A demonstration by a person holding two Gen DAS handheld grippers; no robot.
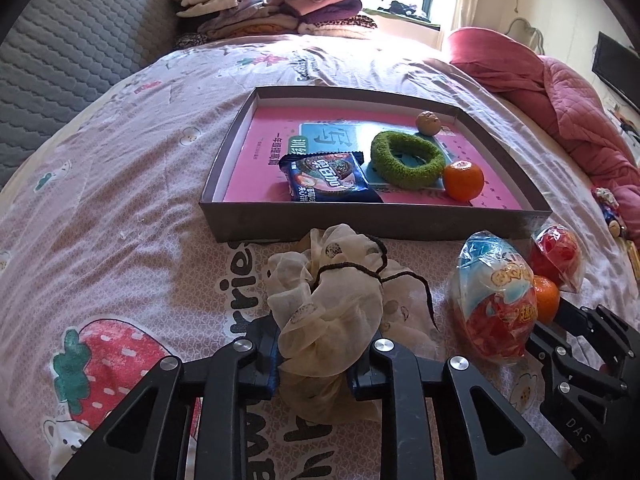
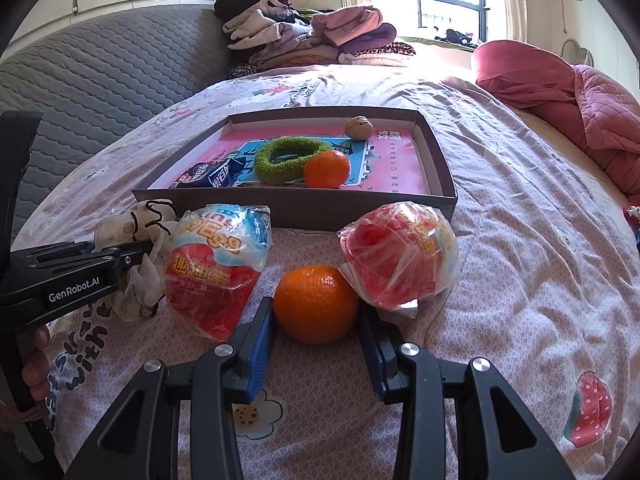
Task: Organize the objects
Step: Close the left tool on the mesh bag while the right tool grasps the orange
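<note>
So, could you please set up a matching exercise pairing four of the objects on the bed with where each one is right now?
Things:
1. cream scrunchie
2. green scrunchie
3. walnut
4. loose tangerine

Places:
A. far corner of the box
B. between the right gripper pads
C. clamped in the left gripper
D. inside the box, beside the other tangerine

Pairs: 1-C, 2-D, 3-A, 4-B

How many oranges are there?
2. One orange lies in the box, beside the green ring. The other orange sits on the bed between the right hand-held gripper's fingers. More may be hidden.
</note>
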